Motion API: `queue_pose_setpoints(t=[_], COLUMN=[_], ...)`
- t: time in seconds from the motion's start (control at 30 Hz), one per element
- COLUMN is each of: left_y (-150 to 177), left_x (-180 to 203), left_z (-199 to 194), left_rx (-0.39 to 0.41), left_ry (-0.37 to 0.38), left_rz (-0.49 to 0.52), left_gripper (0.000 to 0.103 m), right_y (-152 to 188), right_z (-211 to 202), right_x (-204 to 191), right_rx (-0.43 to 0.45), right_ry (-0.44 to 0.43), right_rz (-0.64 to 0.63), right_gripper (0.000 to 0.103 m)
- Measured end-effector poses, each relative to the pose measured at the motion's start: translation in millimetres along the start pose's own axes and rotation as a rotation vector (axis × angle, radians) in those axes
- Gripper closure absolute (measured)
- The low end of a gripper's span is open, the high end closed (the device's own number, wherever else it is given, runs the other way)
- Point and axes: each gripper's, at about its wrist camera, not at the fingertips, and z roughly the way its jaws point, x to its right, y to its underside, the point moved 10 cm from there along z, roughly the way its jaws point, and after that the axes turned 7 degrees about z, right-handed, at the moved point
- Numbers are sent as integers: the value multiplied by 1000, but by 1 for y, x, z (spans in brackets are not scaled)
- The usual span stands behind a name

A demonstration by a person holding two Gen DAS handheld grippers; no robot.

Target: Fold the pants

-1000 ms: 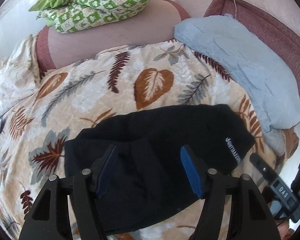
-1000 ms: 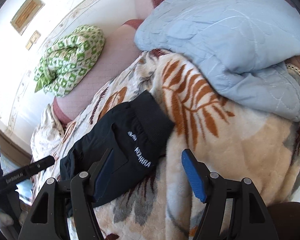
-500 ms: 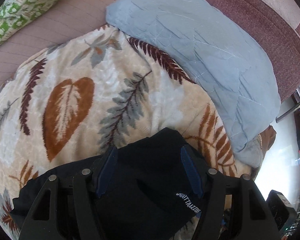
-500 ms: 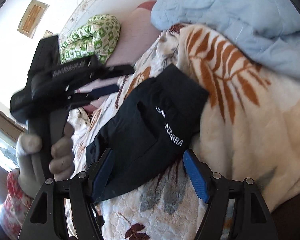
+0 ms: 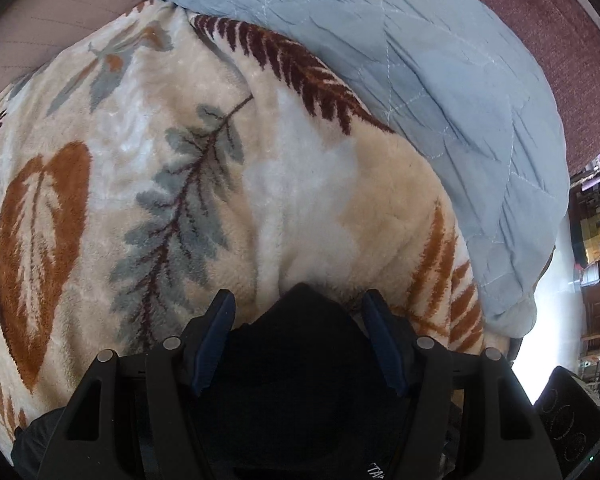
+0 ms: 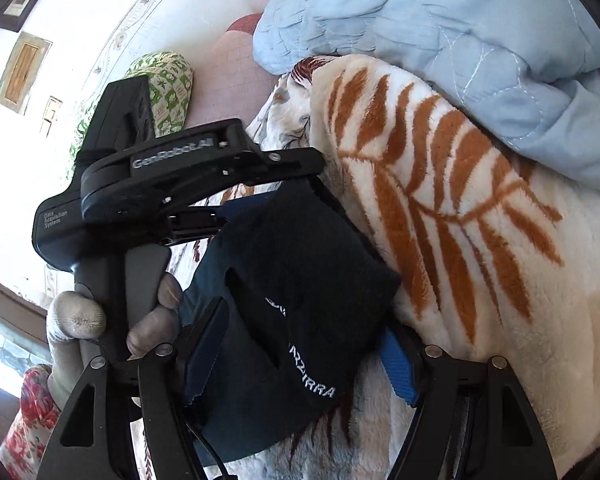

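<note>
While both grippers straddled the pants (image 6: 284,320) on the blanket (image 5: 300,200), left gripper (image 5: 300,344) and right gripper (image 6: 300,356) stood spread, nothing pinched. Best closing on corner at 12 o'clock, both layers together.

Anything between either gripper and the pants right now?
Nothing visible. The black pants already lie between the open fingers of the right gripper, and between those of the left gripper, on the leaf-print blanket.
</note>
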Motion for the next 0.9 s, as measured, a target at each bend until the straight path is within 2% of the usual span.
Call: queue_pose_setpoints(t=[0.07, 0.1, 0.13, 0.17, 0.23, 0.27, 0.33, 0.4, 0.63, 0.77, 0.9], left_y=[2, 4, 5, 6, 8, 8, 9, 11, 20, 28, 43], left_x=[5, 7, 8, 10, 15, 17, 19, 22, 20, 8, -14], left_z=[3, 1, -2, -5, -18, -25, -39, -52, -92, -118, -156], left_rx=[-16, -17, -13, -5, 26, 41, 74, 99, 168, 218, 290], left_ry=[-62, -96, -121, -123, -120, -122, -127, -116, -108, -83, -67], left_rz=[62, 87, 108, 122, 138, 145, 145, 136, 98, 53, -14], left_gripper=[40, 53, 61, 75, 81, 84, 85, 90, 90, 90, 90], right_y=[3, 5, 6, 7, 10, 9, 8, 8, 21, 31, 41], right_z=[0, 1, 2, 3, 6, 3, 0, -6, -24, -30, -32], right_x=[-3, -5, -6, -8, -9, -7, -6, -10, -46, -75, -99], right_rx=[6, 6, 9, 10, 5, 3, 9, 17, 56, 54, 28], right_ry=[13, 18, 27, 36, 53, 56, 57, 51, 41, 13, -32], right_rz=[-42, -61, -77, -89, -110, -109, -111, -124, -295, -389, -425], right_gripper=[26, 27, 31, 35, 54, 57, 66, 67, 77, 81, 82])
